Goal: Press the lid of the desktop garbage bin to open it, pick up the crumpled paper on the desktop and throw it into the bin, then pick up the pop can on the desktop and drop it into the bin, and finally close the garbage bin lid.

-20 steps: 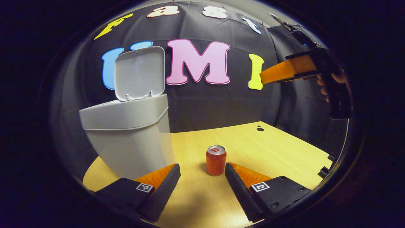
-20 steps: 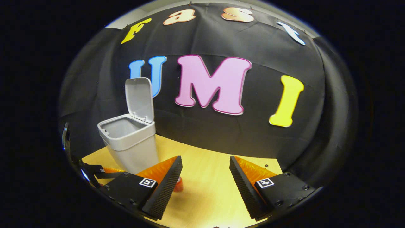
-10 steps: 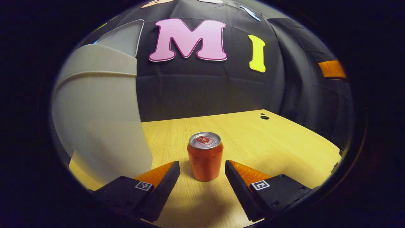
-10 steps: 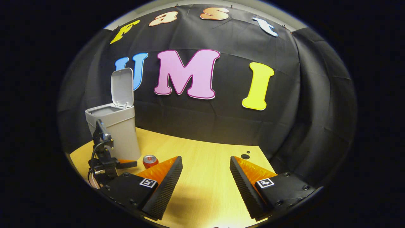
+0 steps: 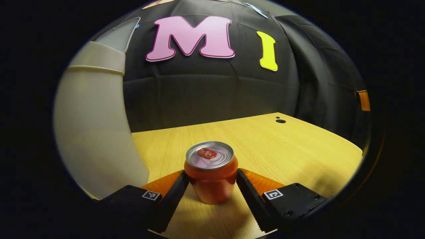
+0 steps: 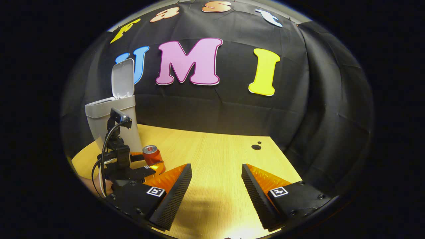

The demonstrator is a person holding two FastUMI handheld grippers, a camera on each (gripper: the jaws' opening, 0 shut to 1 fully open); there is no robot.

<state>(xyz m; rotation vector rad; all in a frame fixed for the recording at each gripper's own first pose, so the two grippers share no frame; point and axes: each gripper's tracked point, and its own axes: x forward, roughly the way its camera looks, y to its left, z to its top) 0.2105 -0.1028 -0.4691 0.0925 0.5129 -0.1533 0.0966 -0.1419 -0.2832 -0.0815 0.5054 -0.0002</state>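
Note:
A red pop can (image 5: 211, 179) stands upright on the wooden table (image 5: 282, 146), between the fingers of my left gripper (image 5: 212, 173). That gripper is open, with the fingers close beside the can's sides at the same width as before. The grey bin (image 5: 96, 126) rises just left of the can, its lid (image 5: 118, 33) raised. In the right gripper view the bin (image 6: 99, 119), its upright lid (image 6: 123, 78), the can (image 6: 152, 156) and the left gripper (image 6: 149, 161) sit at the far left. My right gripper (image 6: 215, 172) hangs open above bare table, nothing between its fingers.
Two small dark holes (image 5: 280, 121) mark the table near its back right corner. The black cloth wall closes off the back and right. A finger (image 5: 364, 100) of the right gripper shows at the far right edge of the left gripper view.
My left gripper moved forward and down until the can came between its fingers; the bin slid off to the left. The right gripper swung down and right, away from the bin.

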